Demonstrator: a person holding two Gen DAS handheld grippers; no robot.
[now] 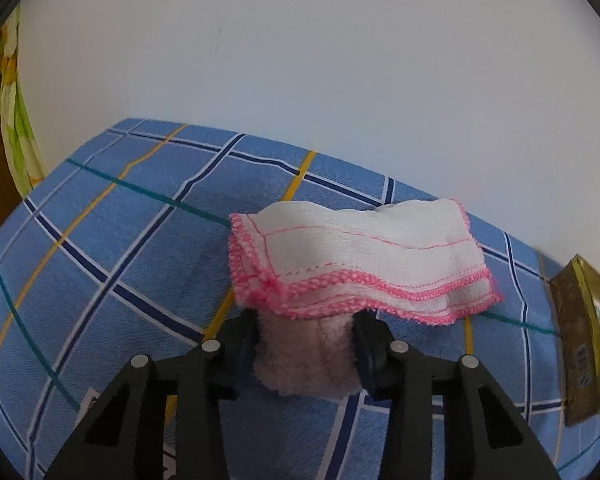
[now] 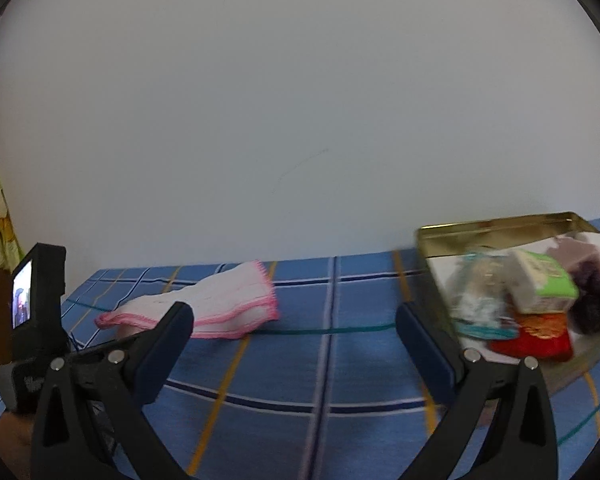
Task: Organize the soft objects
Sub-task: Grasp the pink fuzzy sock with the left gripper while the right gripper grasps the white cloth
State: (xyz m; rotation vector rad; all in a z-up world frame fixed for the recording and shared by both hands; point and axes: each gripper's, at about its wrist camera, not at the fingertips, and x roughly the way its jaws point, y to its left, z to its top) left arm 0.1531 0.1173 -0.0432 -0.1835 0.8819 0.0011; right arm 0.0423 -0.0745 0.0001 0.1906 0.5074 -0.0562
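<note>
A folded white cloth with pink stitched edges (image 1: 352, 256) lies on the blue checked sheet (image 1: 120, 240). A pale pink fluffy item (image 1: 304, 360) sticks out from under its near edge. My left gripper (image 1: 306, 320) is shut on that fluffy item, one pad pressing each side. In the right wrist view the same white cloth (image 2: 220, 304) lies at middle left. My right gripper (image 2: 294, 312) stands wide open over bare sheet, nothing between its fingers, to the right of the cloth and left of a gold tin (image 2: 500, 222).
The gold tin holds several items, among them a green and white box (image 2: 544, 284), a red packet (image 2: 540, 336) and a dark plush thing (image 2: 592, 300). Its side (image 1: 576, 320) shows at the right of the left wrist view. A white wall backs the bed; a green curtain (image 1: 16, 120) hangs far left.
</note>
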